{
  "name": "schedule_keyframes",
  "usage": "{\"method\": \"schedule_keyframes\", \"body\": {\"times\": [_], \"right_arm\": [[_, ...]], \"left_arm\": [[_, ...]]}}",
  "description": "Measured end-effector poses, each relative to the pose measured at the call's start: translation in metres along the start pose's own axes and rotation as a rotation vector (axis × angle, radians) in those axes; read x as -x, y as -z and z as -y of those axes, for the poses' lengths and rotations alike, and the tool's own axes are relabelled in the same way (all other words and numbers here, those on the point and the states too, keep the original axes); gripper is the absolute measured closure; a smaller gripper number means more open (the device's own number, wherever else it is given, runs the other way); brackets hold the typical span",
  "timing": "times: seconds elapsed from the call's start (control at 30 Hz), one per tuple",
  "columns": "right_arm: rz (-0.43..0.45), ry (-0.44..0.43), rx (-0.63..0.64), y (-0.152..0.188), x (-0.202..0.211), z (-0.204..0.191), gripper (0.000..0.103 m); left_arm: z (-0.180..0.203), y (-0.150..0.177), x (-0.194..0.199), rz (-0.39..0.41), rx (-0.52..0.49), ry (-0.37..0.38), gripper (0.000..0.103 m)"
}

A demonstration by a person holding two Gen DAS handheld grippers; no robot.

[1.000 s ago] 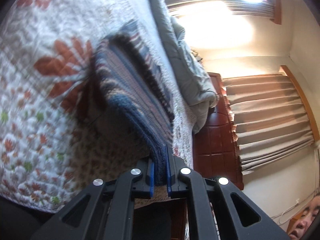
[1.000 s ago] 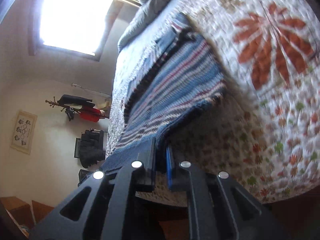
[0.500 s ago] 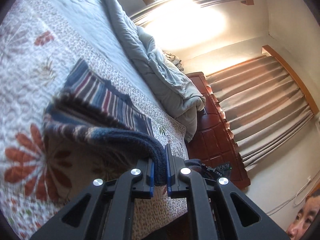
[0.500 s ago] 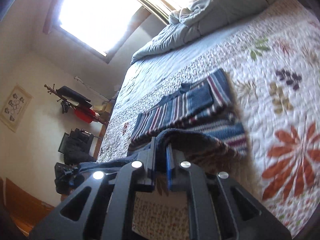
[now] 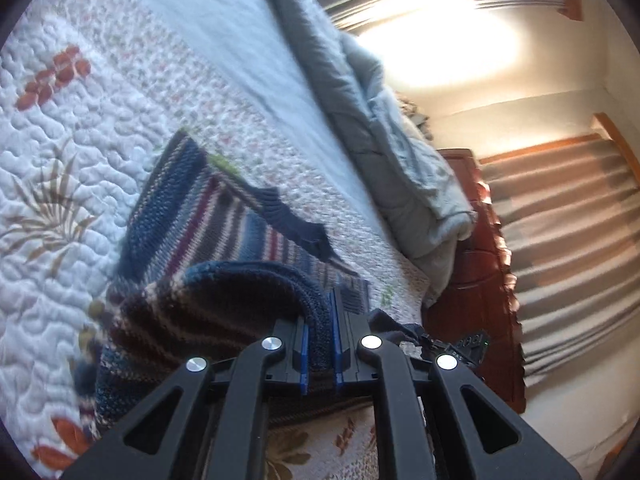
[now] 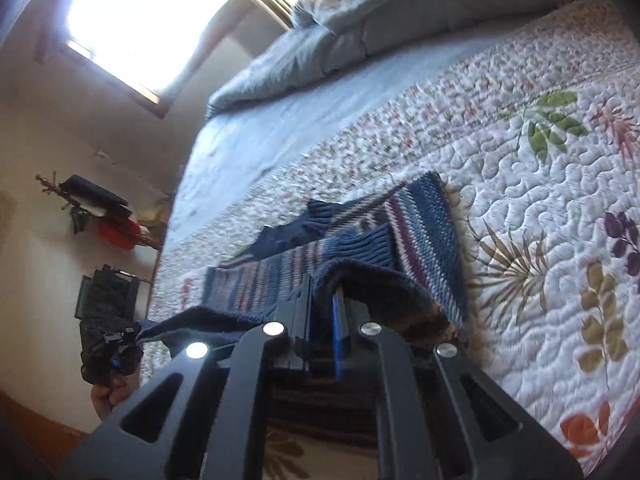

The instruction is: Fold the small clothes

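A small blue knitted sweater with red and cream stripes [image 5: 208, 216] lies on a floral quilt [image 5: 60, 160]. My left gripper [image 5: 319, 332] is shut on its near hem, lifted and folded over toward the collar end. In the right wrist view the sweater [image 6: 416, 224] lies the same way. My right gripper [image 6: 322, 320] is shut on the other corner of that hem. The left gripper [image 6: 108, 344] shows at the far left there, with the dark hem stretched between the two.
A rumpled grey duvet [image 5: 400, 152] lies along the head of the bed under a bright window [image 6: 152, 16]. A red wooden dresser [image 5: 480, 272] and beige curtains [image 5: 568, 240] stand beside the bed. A coat rack [image 6: 92, 212] stands by the far wall.
Both grippers have carried the hem forward over the sweater toward the collar. The fold has lowered closer to the flat part on the quilt.
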State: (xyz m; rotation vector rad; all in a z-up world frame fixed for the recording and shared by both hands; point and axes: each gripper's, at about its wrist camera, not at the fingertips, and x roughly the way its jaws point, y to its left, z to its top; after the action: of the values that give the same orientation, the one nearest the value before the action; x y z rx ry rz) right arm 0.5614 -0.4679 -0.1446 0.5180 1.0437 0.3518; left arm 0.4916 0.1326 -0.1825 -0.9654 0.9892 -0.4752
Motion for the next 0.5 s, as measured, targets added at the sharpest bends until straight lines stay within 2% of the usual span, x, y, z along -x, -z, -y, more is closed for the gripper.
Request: {"method": "schedule_keyframes", "body": {"times": [0.23,0.27,0.3,0.33,0.4,0.47,0.5], "right_arm": [[-0.076,0.040,-0.020,-0.017,-0.062,0.027,0.096],[-0.096,0.040,-0.015,-0.017,-0.068,0.029,0.094],[-0.108,0.034,-0.017,-0.018,-0.071,0.031,0.089],[-0.123,0.021,-0.026,-0.018,-0.073,0.033,0.087],[-0.119,-0.007,-0.015,-0.019,-0.067,0.033,0.075],[-0.101,-0.027,0.024,-0.021,-0.056,0.029,0.065],[-0.094,-0.028,0.044,-0.023,-0.052,0.027,0.064]], "left_arm": [[-0.045,-0.024,-0.048,-0.052,0.064,-0.082,0.093],[-0.048,-0.024,-0.052,-0.068,0.062,-0.092,0.087],[-0.049,-0.023,-0.054,-0.082,0.065,-0.095,0.073],[-0.048,-0.021,-0.054,-0.088,0.060,-0.106,0.065],[-0.038,-0.019,-0.048,-0.095,0.012,-0.087,0.046],[-0.022,-0.017,-0.035,-0.080,-0.058,-0.075,0.037],[-0.014,-0.017,-0.029,-0.070,-0.097,-0.080,0.031]]}}
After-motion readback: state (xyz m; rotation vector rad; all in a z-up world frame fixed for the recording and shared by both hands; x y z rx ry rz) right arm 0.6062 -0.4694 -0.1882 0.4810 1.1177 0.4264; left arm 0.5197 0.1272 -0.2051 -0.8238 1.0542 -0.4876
